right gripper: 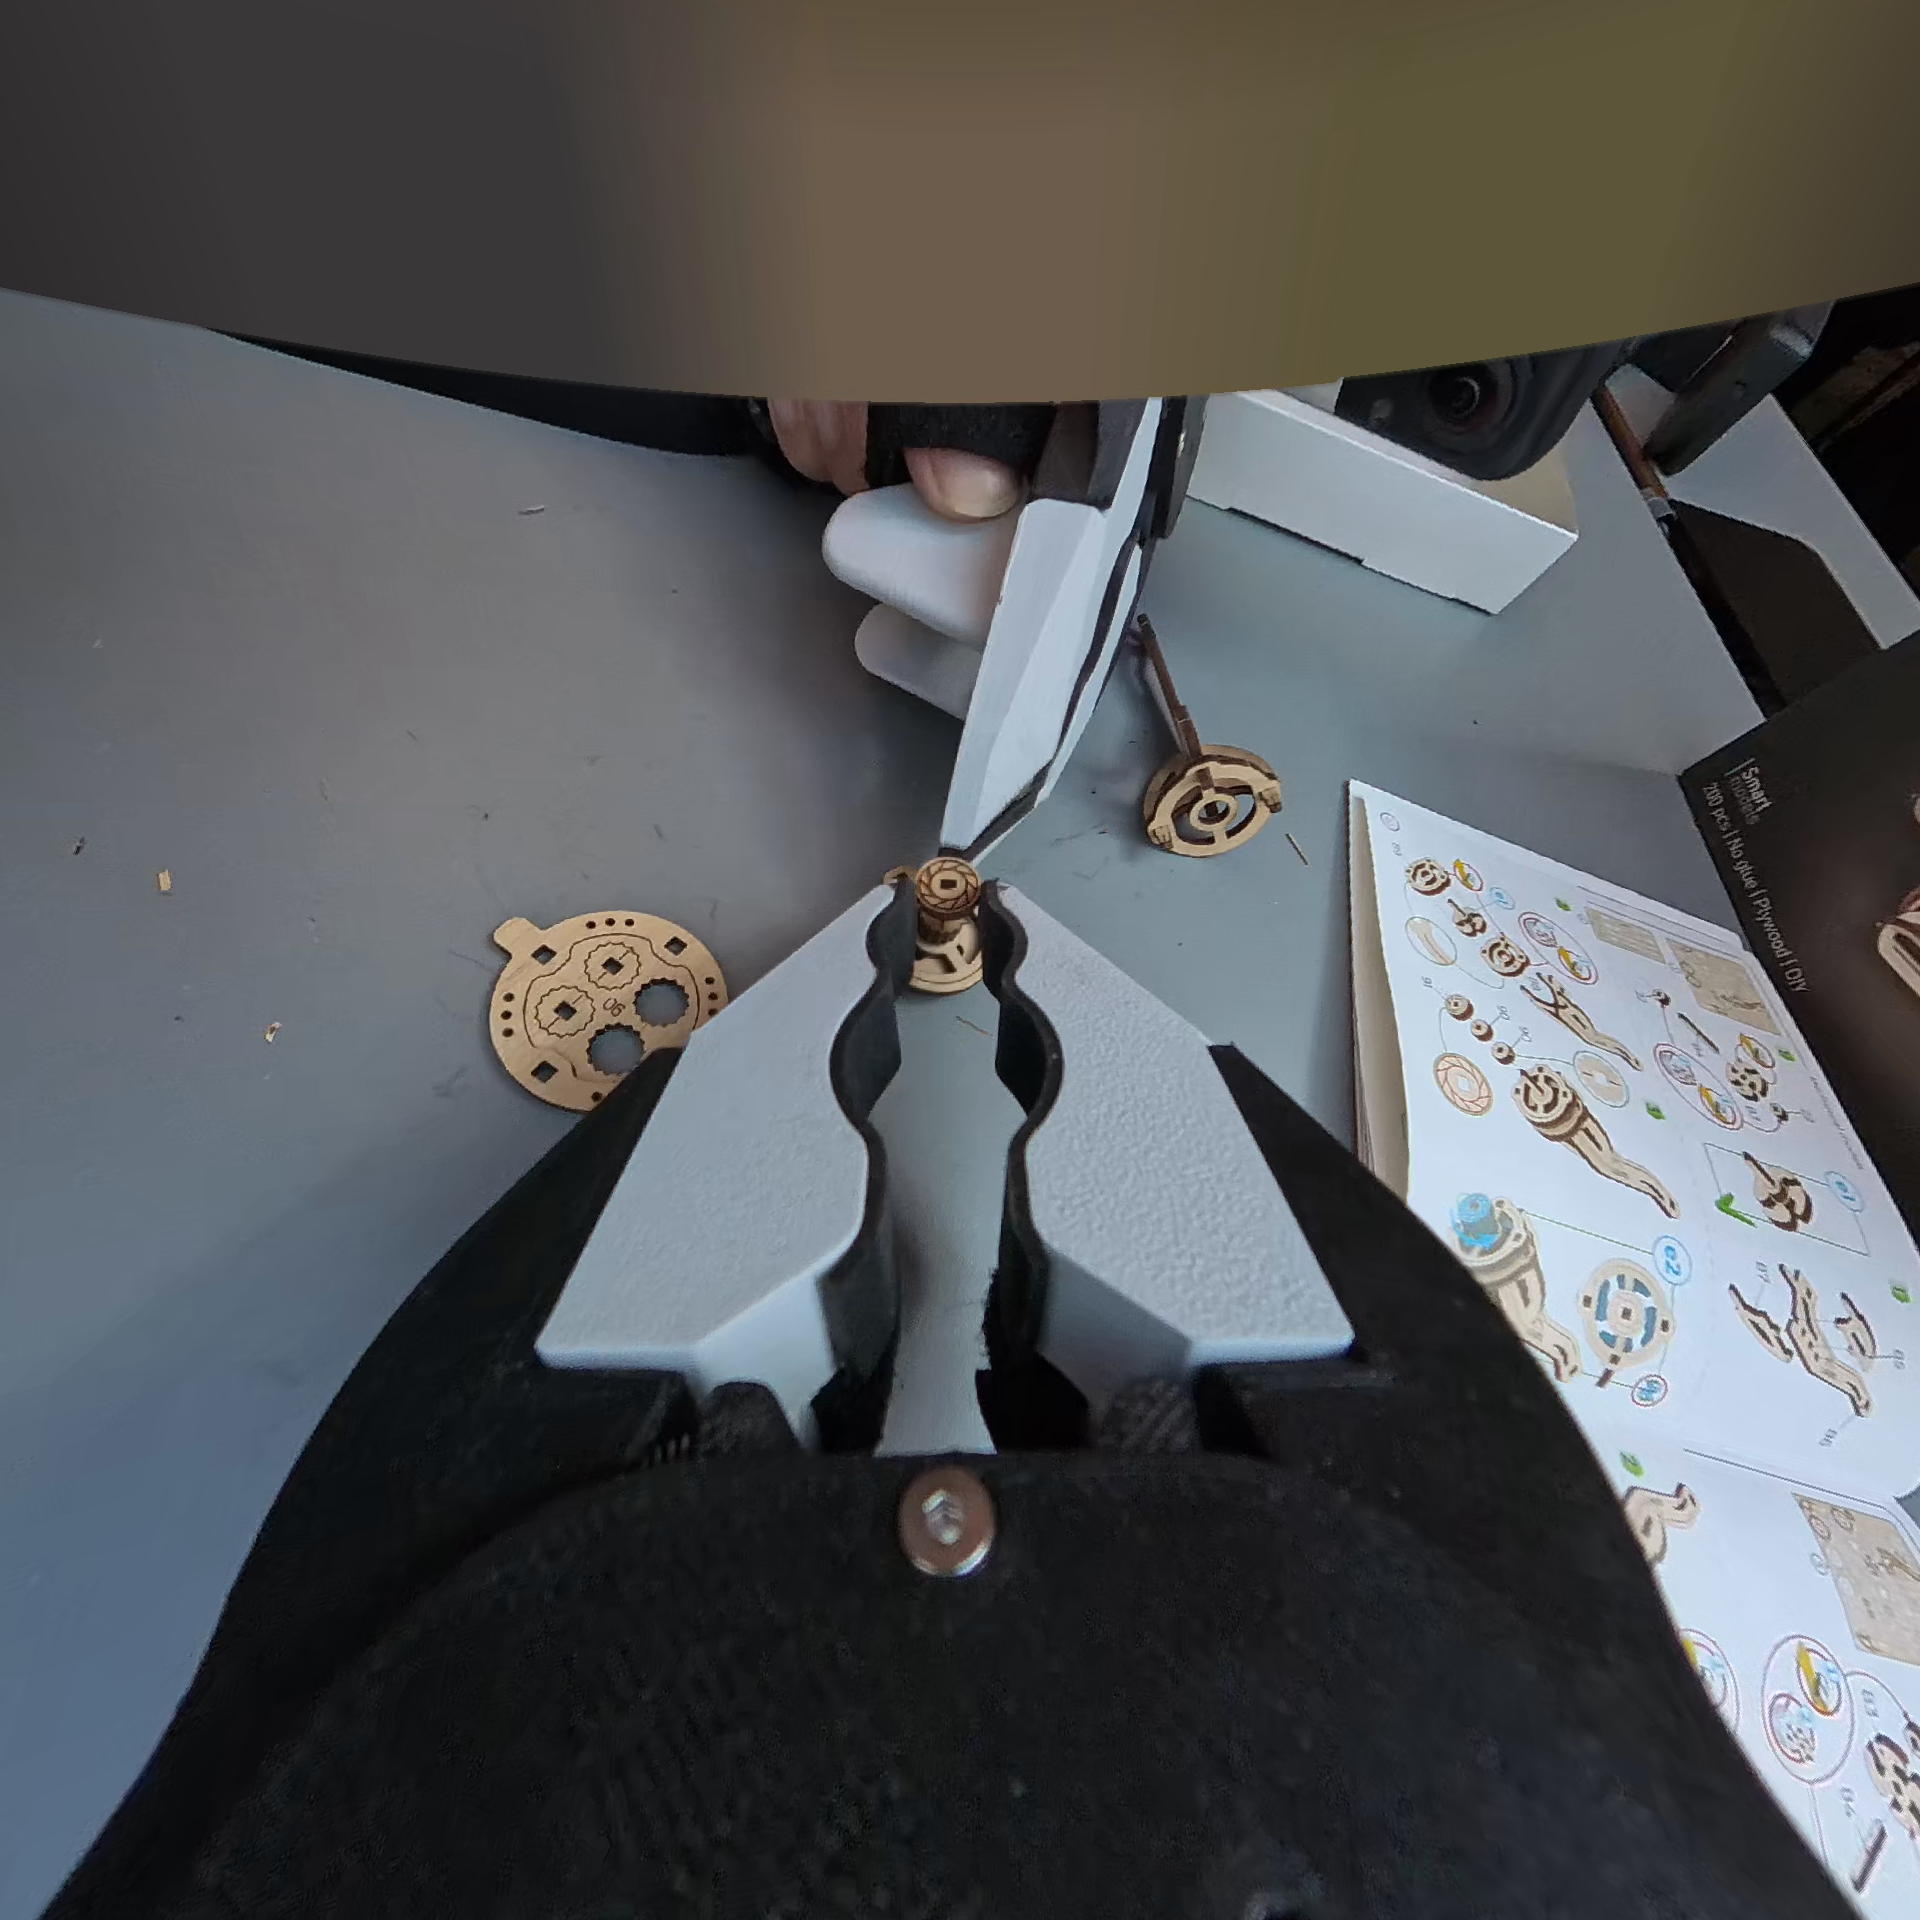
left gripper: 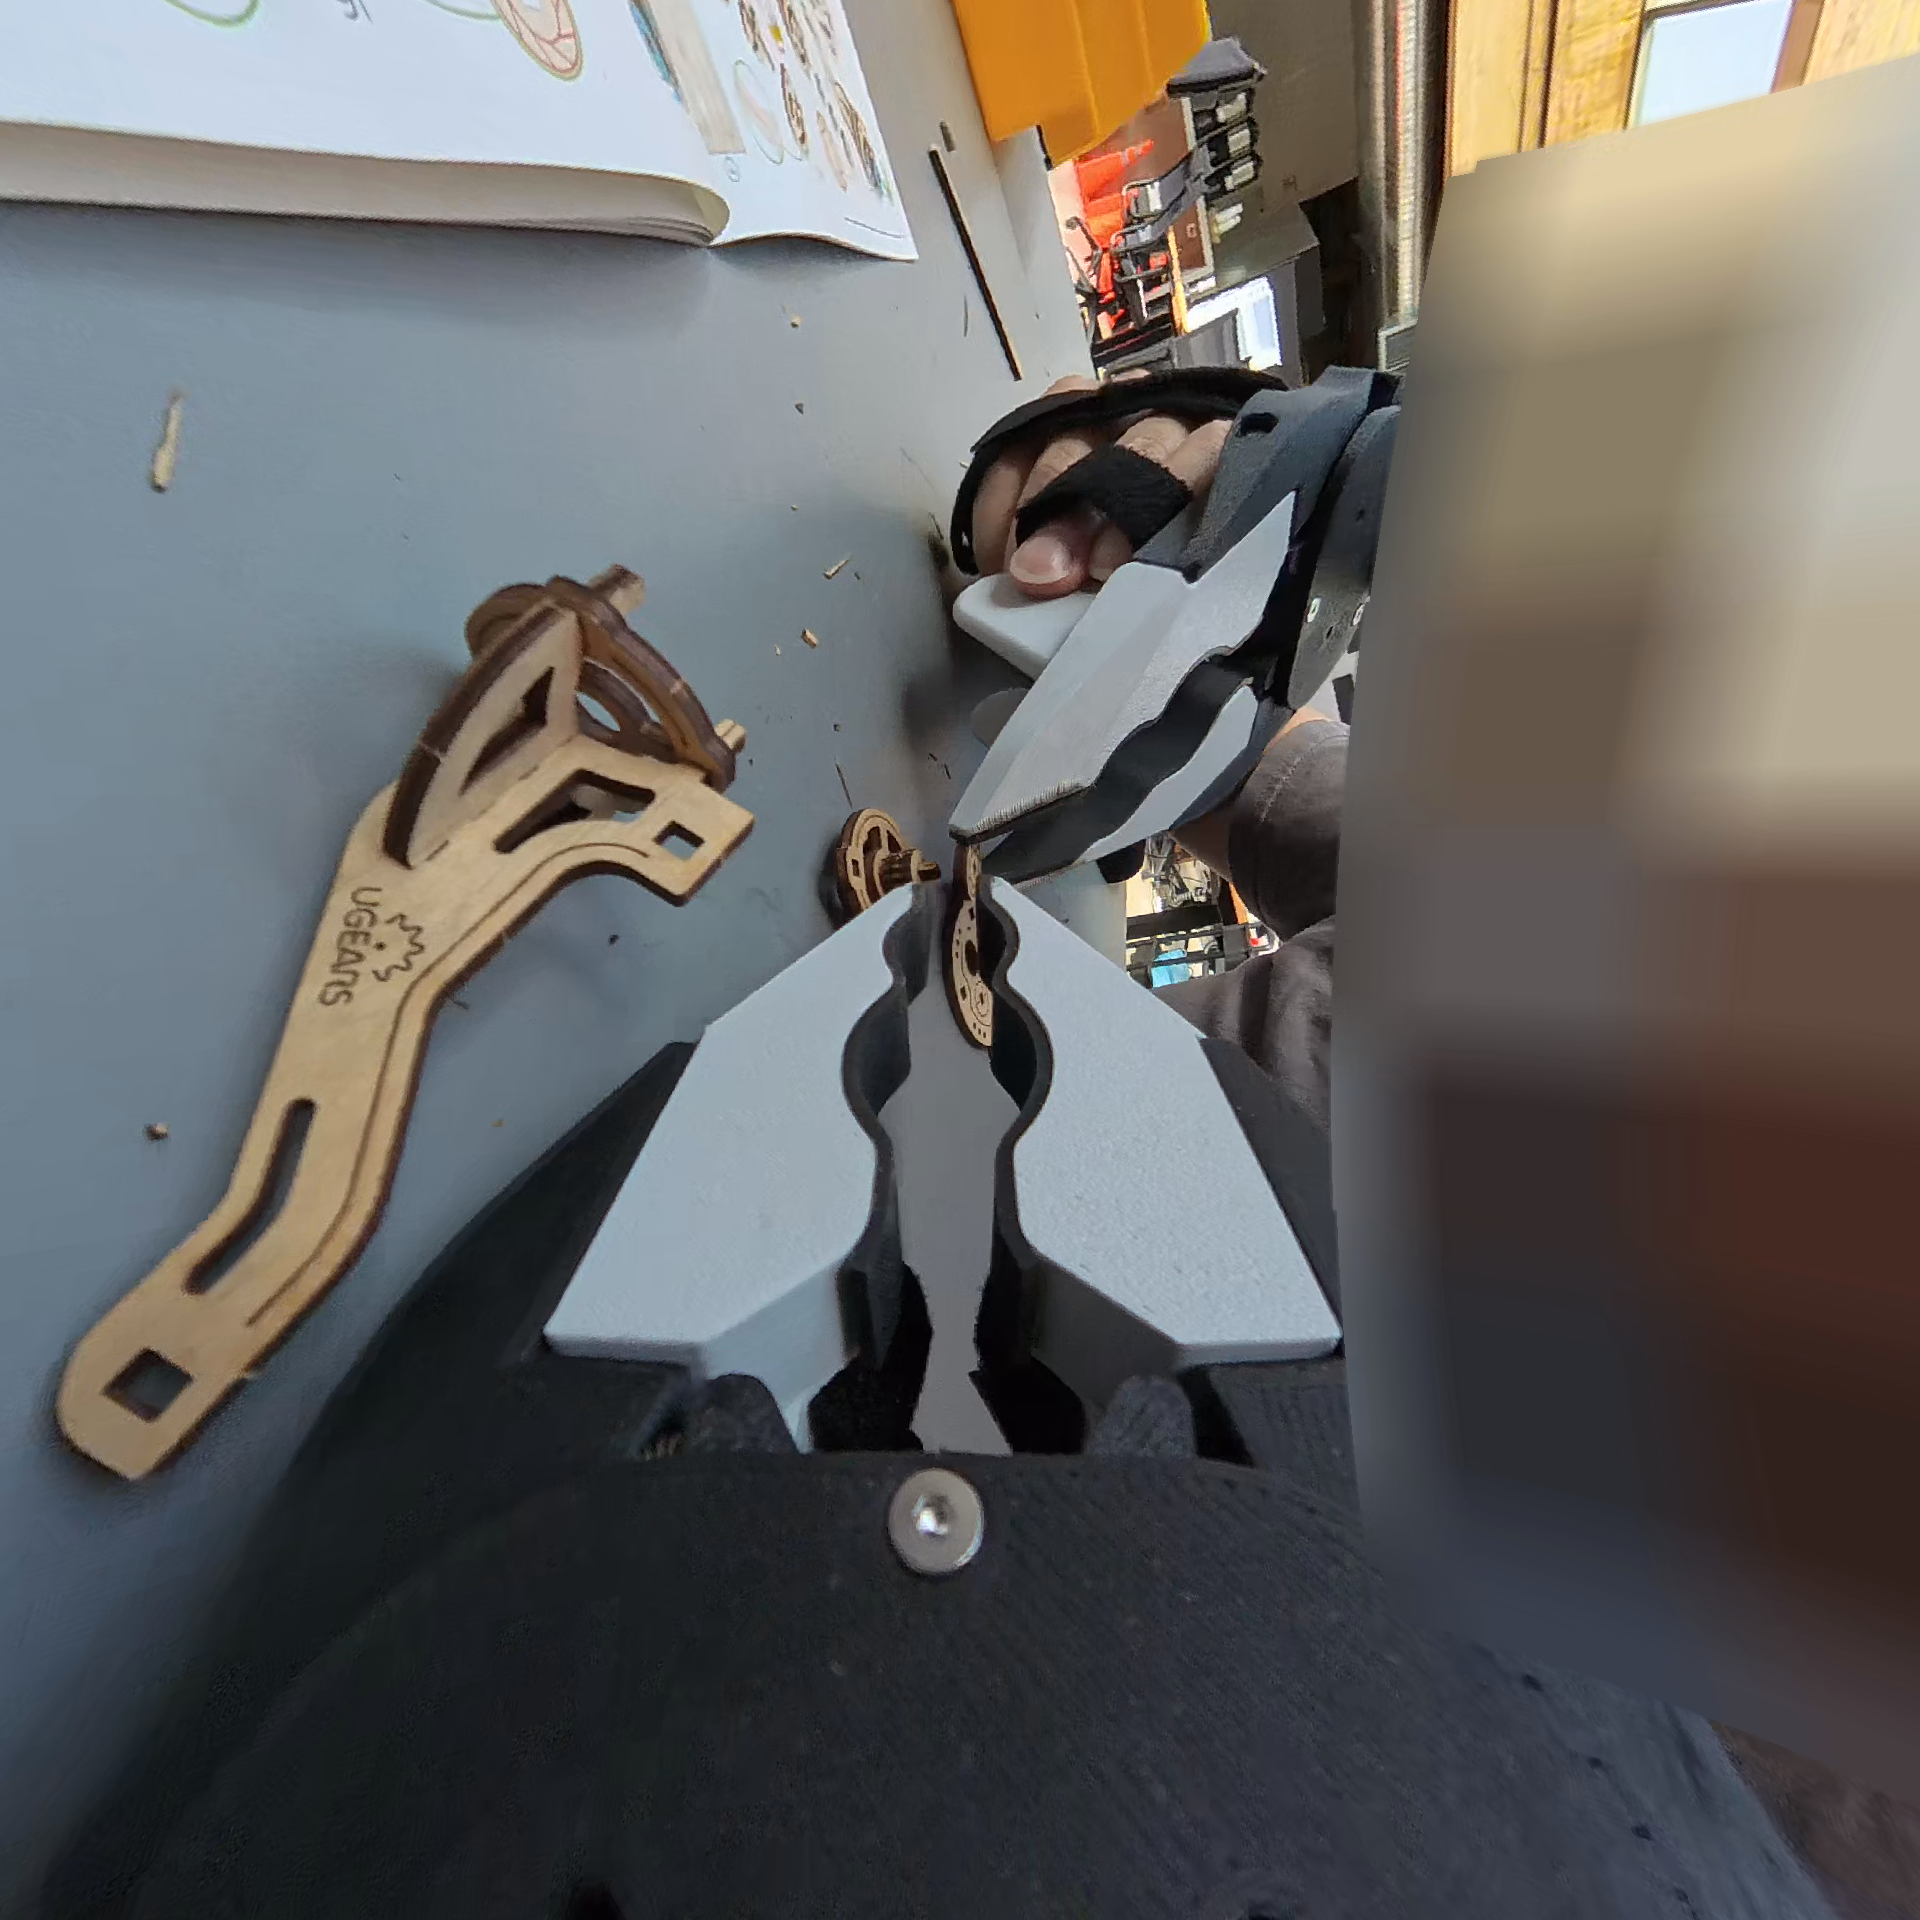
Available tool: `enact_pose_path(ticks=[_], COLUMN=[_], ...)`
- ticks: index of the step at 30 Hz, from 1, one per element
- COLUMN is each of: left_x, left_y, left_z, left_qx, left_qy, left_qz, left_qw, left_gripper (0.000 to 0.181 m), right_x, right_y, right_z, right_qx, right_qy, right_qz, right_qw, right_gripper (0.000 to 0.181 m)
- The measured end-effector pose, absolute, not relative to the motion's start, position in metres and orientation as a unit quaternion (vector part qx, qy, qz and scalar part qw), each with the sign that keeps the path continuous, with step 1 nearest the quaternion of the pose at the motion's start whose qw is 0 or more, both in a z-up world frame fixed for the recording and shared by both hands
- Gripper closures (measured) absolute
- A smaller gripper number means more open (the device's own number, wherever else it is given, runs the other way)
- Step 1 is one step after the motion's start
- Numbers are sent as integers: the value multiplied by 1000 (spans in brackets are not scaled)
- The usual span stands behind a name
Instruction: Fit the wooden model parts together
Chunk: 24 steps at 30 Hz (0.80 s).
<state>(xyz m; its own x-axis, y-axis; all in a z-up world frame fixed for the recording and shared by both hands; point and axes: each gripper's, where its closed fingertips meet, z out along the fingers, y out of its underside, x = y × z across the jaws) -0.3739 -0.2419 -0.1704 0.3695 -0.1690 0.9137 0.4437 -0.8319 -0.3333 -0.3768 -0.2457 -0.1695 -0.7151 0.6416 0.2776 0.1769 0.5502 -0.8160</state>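
My left gripper [left gripper: 956,894] is shut on a small round wooden disc [left gripper: 971,971], held edge-on between its tips. My right gripper [right gripper: 940,904] is shut on a small wooden spool-like gear piece [right gripper: 943,935] with a square-holed cap. The two grippers meet tip to tip just above the grey table [right gripper: 260,675]. The right gripper [left gripper: 975,836] reaches in from the upper right in the left wrist view. The left gripper [right gripper: 961,847] comes down from above in the right wrist view. Where the disc and spool touch is hidden by the fingers.
A long wooden arm with a ring assembly [left gripper: 395,987] lies left of my left gripper. A round wooden sheet with gear cutouts [right gripper: 608,1013], a ring on a stick [right gripper: 1210,805], an open instruction booklet [right gripper: 1610,1143], a black box [right gripper: 1808,831] and a white box [right gripper: 1382,509] surround the work spot. Only a small space, under 4 cm, lies between the two pairs of fingers.
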Motion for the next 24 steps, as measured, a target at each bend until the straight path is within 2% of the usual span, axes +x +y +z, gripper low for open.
enact_pose_path(ticks=[3, 8, 17, 21, 24], left_x=[-376, -382, -391, -381, -383], left_y=[-243, -243, -238, -239, -237], left_z=[-171, -167, -176, -165, -165], left_qx=[-783, -795, -862, -827, -822], left_qy=[-102, -97, 88, 49, 36], left_qz=[-544, -514, -314, -414, -432], left_qw=[284, 308, 388, 376, 370], left_gripper=[167, 170, 173, 173, 173], right_x=[-376, -377, -379, -379, -379], right_y=[-247, -247, -244, -245, -245], right_z=[-170, -174, -174, -175, -175], right_qx=[-242, -253, -262, -260, -261], right_qy=[-835, -837, -835, -836, -836], right_qz=[407, 408, 410, 410, 411], right_qw=[283, 264, 257, 255, 252], right_gripper=[170, 170, 170, 170, 170])
